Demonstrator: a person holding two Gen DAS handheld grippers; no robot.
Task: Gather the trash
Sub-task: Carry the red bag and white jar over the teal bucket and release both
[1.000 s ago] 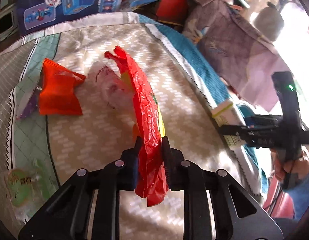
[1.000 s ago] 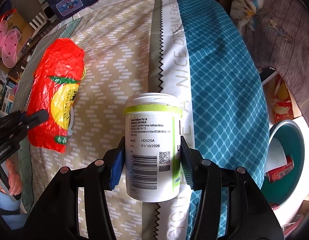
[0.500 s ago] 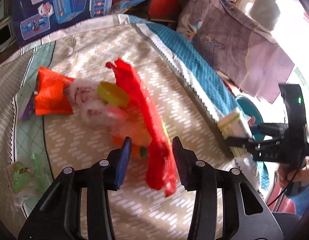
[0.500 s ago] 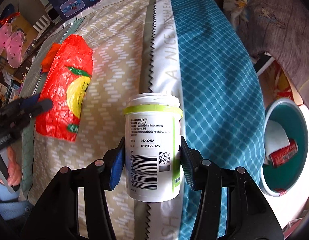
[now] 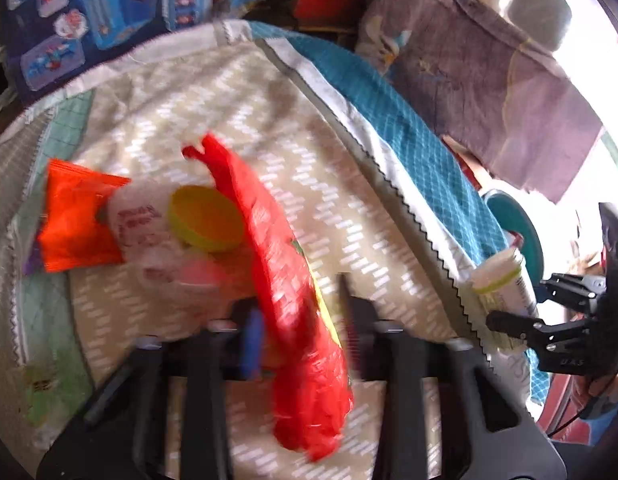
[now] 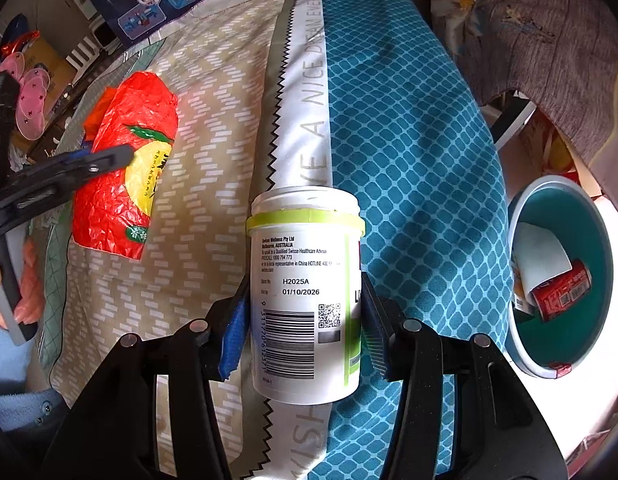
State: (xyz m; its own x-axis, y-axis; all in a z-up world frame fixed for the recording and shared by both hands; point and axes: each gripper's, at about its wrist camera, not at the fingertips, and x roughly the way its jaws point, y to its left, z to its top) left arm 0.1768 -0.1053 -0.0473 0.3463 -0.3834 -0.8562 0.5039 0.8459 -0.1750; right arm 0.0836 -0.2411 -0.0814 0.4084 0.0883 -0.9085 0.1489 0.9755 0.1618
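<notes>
A crinkled red snack bag (image 5: 293,304) stands edge-on between the jaws of my left gripper (image 5: 303,328). The jaws are closing and blurred, and a little gap still shows at the right pad. Seen from the right wrist, one left finger lies across the bag (image 6: 125,168). My right gripper (image 6: 305,320) is shut on a white pill bottle (image 6: 305,264) with a green band, held above the bedspread. That bottle (image 5: 503,280) and the right gripper (image 5: 517,302) also show at the right edge of the left wrist view.
An orange wrapper (image 5: 77,220), a yellow lid (image 5: 207,224) and a whitish plastic wrapper (image 5: 141,232) lie on the beige bedspread, with a green wrapper (image 5: 41,392) nearer. A teal bin (image 6: 589,208) holding a red can (image 6: 561,290) stands off the bed's right edge. Grey clothing hangs behind.
The left jaws let go of the red bag, spread, and are narrowing again. The yellow lid came into sight behind the bag. The right gripper carried the bottle toward the bin.
</notes>
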